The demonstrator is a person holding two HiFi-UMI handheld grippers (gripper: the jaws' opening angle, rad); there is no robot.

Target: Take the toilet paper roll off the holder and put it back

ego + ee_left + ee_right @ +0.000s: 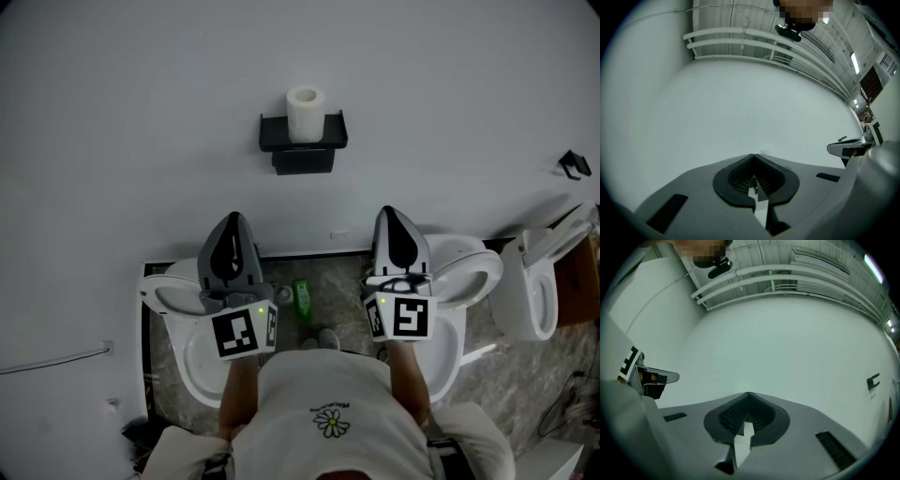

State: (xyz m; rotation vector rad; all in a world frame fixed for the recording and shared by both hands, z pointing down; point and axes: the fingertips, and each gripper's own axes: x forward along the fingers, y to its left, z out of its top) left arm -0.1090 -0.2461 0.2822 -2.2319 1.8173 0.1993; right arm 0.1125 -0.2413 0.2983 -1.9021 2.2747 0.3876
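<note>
A white toilet paper roll (305, 113) stands upright on a black wall-mounted holder (303, 139) high on the white wall. My left gripper (232, 218) and right gripper (391, 212) are held side by side well below the holder, both pointing up at the wall. Each has its jaws shut tip to tip with nothing between them. In the left gripper view the left gripper (753, 155) faces bare wall, as does the right gripper (748, 393) in the right gripper view; the roll is in neither.
White toilets stand along the wall's foot: one (192, 328) under my left gripper, one (459, 291) under the right, another (539, 281) at far right. A green bottle (302, 300) stands on the floor between them. A small black hook (574, 165) is on the wall, right.
</note>
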